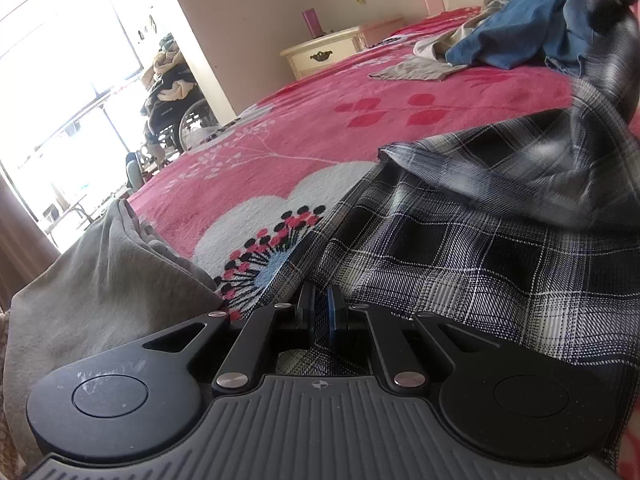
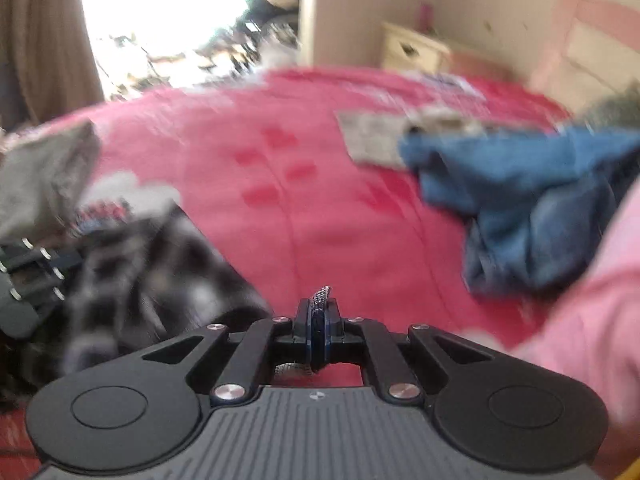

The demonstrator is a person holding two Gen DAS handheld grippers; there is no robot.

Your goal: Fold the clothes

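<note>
Plaid black-and-white woven garment [image 1: 480, 248] lies on the pink floral bed blanket [image 1: 304, 128], its edge pinched in the left tool [image 1: 320, 308]; the right tool [image 2: 319, 312] clamps another edge; blue denim clothes [image 1: 520, 36] at one o'clock.

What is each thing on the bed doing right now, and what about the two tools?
Left tool: shut on the checked shirt's edge.
Right tool: shut on a bit of checked cloth.
Checked shirt: partly spread out, one part lifted.
Blue clothes: crumpled in a heap, not folded.
Grey garment: bunched up beside the left tool.
Small beige cloth: lying flat.
Pink blanket: spread over the bed.
</note>
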